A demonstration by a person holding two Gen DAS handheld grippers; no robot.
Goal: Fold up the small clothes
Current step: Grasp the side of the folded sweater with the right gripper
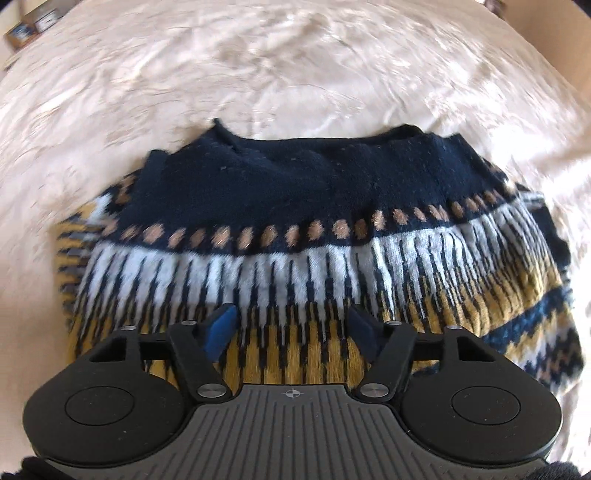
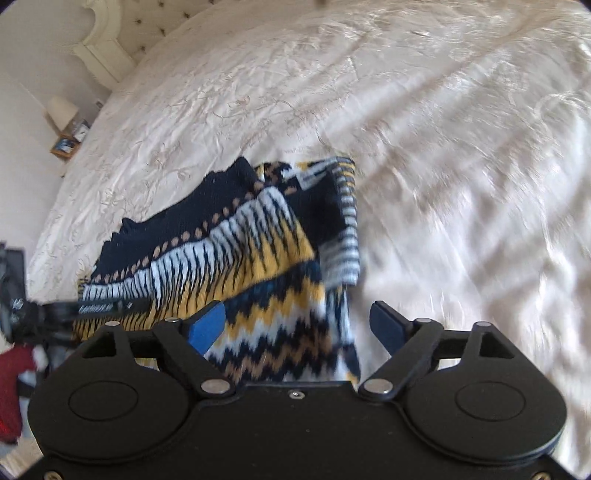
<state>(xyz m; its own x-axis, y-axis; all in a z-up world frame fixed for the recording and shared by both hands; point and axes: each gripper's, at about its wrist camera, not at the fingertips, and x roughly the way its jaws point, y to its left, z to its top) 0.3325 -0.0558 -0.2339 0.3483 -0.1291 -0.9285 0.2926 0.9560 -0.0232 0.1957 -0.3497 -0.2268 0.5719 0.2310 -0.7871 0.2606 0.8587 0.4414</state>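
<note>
Left wrist view: top-left corner shows a small dark box (image 1: 23,32) w/ a blue patch, off the bed edge. Cream bedspread (image 1: 295,66), wrinkled and shiny, fills most of frame, blurred toward the edges. Sweater (image 1: 295,221) lies on it at centre, bunched and partly folded: navy band at the far side, then a row of tan diamonds, white-and-navy spikes, mustard nearest the tool. Zigzag part in blue, mustard and white trails off to the right. Left gripper (image 1: 291,328) hangs over the mustard stripe, jaws apart, blue pads clear of each other; knit shows in the gap but pads don't look to be pinching it, so open, holding nothing.

Right wrist view: far left, something red (image 2: 14,391) at the frame edge, blurred, can't tell what. Above it a bedside table (image 2: 68,144) w/ a pale lamp (image 2: 61,109), then a cream tufted headboard (image 2: 107,55). A dark strap-like thing w/ lettering (image 2: 96,307) crosses the sweater's near-left edge; too blurred to read. Sweater sits left of centre on the bedspread, one striped flap doubled over its right side. Right gripper (image 2: 297,326) is over the zigzag hem, jaws spread wide: left pad above the knit, right pad over bare bedspread. Nothing gripped
</note>
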